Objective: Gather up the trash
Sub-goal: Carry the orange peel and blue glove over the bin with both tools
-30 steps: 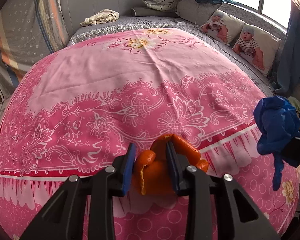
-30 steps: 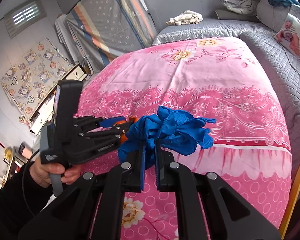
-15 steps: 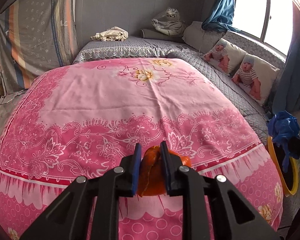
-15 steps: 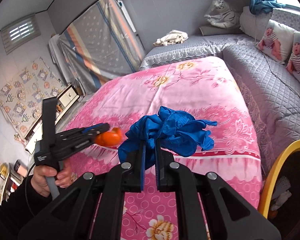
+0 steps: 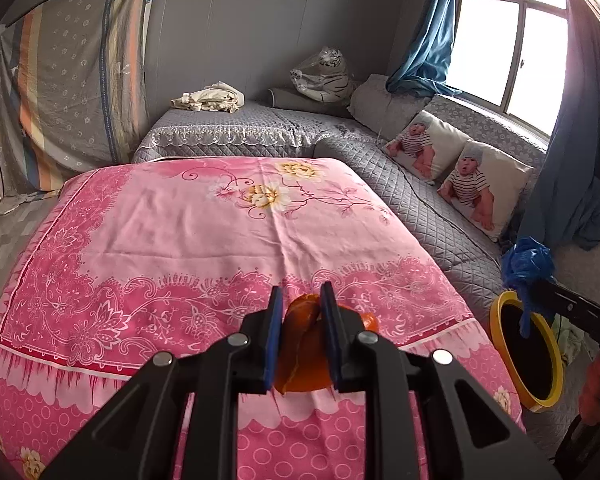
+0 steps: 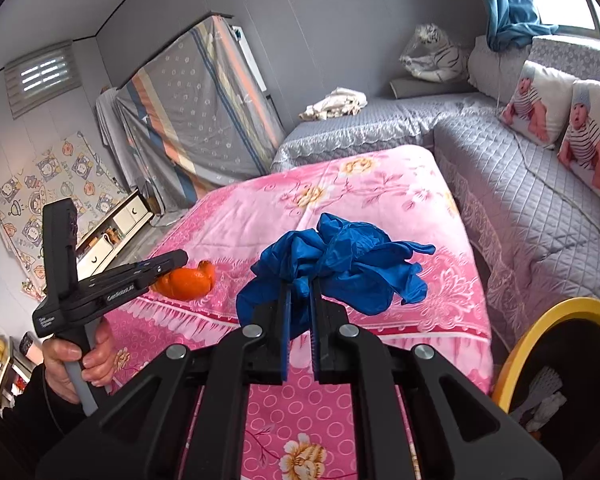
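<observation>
Left gripper (image 5: 300,312): blue-padded fingers (image 5: 271,340) narrow, clamped on a curled piece of orange citrus peel (image 5: 304,360). Peel sits between both pads, part of it bulging out past the right pad. In the right wrist view the same peel (image 6: 186,282) hangs at the tip of the left gripper (image 6: 172,262), held in the air above the near edge of the pink floral bedspread (image 6: 340,208), not touching it. Bare hand (image 6: 80,356) with a dark sleeve grips the handle below.

Right gripper (image 6: 300,292): fingers nearly together, pinching a crumpled bundle of blue disposable gloves (image 6: 340,264). Most of the bundle spills forward and to the right of the pads, loose glove fingers sticking out. From the left wrist view the bundle (image 5: 528,264) hangs at the right gripper's tip (image 5: 534,288), just above the far rim of the bin, one strand dangling across the opening.

Round bin with yellow rim and dark inside (image 5: 556,392) stands on the floor at the right corner of the bed, between the pink bedspread (image 5: 220,240) and the grey quilted bench (image 5: 440,220). Right wrist view shows the bin (image 6: 512,360) at lower right, with some pale scraps already inside.

Further out: two baby-print cushions (image 5: 452,160) on the bench, plush white tiger (image 5: 324,76) at the far corner, blue curtain (image 5: 424,32) by the window.
</observation>
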Motion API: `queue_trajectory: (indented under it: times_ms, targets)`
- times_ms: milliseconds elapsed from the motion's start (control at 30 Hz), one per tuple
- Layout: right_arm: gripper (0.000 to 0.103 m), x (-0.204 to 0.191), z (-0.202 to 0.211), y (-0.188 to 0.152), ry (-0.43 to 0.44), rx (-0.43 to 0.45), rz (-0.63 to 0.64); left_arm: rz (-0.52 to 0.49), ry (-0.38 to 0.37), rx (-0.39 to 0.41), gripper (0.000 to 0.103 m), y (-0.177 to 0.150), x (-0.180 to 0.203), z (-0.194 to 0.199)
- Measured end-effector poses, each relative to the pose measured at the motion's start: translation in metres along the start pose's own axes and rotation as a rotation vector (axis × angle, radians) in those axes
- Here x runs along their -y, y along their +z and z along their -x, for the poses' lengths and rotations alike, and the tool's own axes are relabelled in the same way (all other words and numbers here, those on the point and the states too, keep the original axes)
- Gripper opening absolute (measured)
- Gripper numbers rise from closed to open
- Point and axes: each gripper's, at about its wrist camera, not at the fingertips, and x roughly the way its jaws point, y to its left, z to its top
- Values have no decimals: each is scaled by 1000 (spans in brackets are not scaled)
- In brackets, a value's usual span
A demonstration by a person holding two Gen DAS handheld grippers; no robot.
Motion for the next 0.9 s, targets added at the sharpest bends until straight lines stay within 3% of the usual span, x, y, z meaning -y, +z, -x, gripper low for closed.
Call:
queue_trajectory:
  times_ms: [400, 900]
  targets:
    - [7, 37, 47, 11, -100, 89, -28, -75, -128, 21, 18, 10, 77, 7]
    - [7, 131, 101, -10, -288, 155, -175, -236, -312, 21, 18, 15, 193, 3]
